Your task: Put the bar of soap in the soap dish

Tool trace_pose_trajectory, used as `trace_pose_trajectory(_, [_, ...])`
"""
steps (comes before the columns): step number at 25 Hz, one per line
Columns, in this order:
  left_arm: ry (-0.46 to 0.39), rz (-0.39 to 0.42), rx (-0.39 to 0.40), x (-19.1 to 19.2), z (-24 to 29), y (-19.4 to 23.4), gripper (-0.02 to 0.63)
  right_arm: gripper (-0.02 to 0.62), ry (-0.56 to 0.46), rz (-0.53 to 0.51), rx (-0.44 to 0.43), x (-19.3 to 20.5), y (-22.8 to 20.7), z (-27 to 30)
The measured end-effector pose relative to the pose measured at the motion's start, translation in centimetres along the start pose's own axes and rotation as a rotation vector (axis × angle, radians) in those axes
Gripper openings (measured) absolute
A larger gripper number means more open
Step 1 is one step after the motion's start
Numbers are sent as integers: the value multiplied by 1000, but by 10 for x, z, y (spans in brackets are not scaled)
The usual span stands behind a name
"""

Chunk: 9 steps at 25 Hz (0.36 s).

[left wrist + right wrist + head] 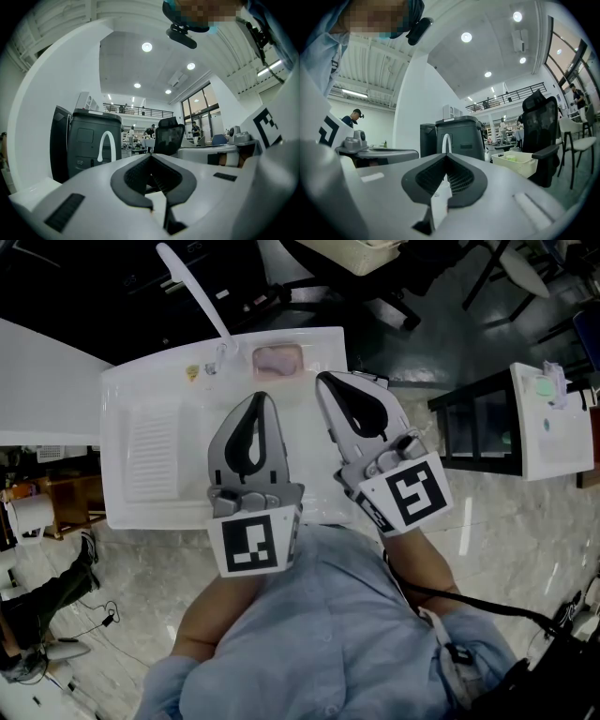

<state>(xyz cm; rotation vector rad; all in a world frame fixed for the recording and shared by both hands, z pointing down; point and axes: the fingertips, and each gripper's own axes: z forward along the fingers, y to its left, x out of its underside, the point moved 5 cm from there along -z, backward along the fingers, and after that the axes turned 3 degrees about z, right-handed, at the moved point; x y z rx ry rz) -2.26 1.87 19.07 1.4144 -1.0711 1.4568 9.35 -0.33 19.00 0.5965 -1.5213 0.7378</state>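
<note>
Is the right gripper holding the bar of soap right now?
No, the right gripper is shut with no soap in it, and the pinkish bar lies apart on the back rim of the sink by the faucet.

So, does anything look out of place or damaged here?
Nothing stands out. The pink soap sits in the dish at the back edge of the sink; left tongs and right tongs hover shut over it.
</note>
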Motion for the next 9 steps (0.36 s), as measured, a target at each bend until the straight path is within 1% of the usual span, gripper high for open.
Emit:
trace_pose_trajectory(4, [5,-3,-1,0,0,0,5,0,10,-1,-2,0,0,0])
trace_pose_trajectory(9, [4,-5,-2,1,0,2,5,0,-2,-2,-10,0,3,3])
